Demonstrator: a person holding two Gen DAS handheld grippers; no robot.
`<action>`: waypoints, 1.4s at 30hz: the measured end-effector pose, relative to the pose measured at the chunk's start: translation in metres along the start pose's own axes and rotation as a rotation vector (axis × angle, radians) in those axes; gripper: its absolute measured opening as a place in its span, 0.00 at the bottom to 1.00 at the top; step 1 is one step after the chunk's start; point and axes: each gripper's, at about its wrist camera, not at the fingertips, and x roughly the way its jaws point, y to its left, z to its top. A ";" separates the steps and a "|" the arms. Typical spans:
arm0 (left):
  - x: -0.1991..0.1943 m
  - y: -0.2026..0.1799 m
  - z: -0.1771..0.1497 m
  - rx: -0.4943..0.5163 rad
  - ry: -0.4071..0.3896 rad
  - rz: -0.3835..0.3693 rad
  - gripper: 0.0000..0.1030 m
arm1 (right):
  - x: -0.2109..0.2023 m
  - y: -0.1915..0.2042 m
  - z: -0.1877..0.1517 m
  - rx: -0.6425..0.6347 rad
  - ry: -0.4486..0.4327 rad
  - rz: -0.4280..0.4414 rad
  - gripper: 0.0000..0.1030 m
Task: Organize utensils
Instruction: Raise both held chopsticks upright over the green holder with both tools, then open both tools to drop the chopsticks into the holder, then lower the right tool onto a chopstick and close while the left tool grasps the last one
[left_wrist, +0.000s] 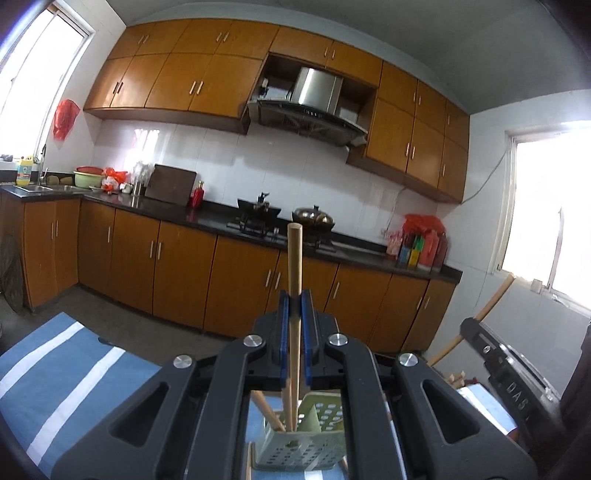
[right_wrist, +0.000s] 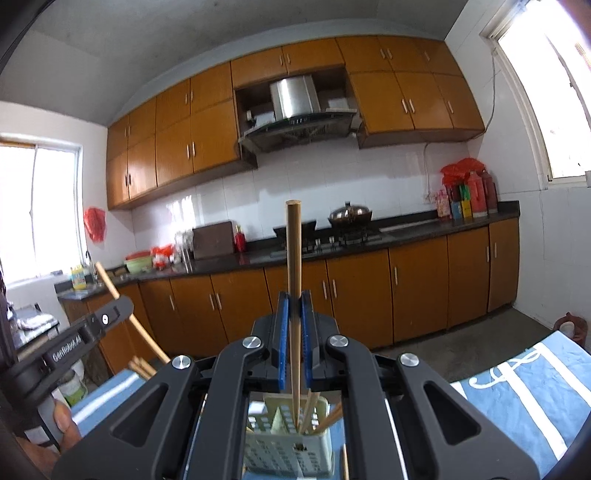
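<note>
My left gripper (left_wrist: 295, 306) is shut on an upright wooden chopstick (left_wrist: 294, 266); its lower end reaches into a pale green perforated utensil holder (left_wrist: 317, 446) below, beside another stick. My right gripper (right_wrist: 294, 306) is shut on a second wooden chopstick (right_wrist: 294, 258), whose lower end stands in the same holder (right_wrist: 273, 446) among several sticks. Each gripper shows in the other's view: the right one (left_wrist: 498, 354) at the right edge, the left one (right_wrist: 88, 332) at the left edge, each with its stick.
The holder stands on a blue-and-white striped cloth (left_wrist: 55, 373), also in the right wrist view (right_wrist: 524, 391). Beyond is a kitchen with orange cabinets (left_wrist: 177, 254), a dark counter with a stove and pots (left_wrist: 280, 221), and a sink (left_wrist: 33, 189) at left.
</note>
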 end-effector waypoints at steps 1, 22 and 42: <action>0.001 0.001 -0.002 0.002 0.010 -0.001 0.07 | 0.001 0.000 -0.002 -0.003 0.012 -0.001 0.07; -0.063 0.063 -0.057 0.016 0.171 0.063 0.27 | -0.059 -0.041 -0.065 -0.049 0.259 -0.114 0.35; -0.008 0.059 -0.189 0.047 0.667 -0.020 0.27 | -0.005 -0.031 -0.199 -0.050 0.789 -0.104 0.26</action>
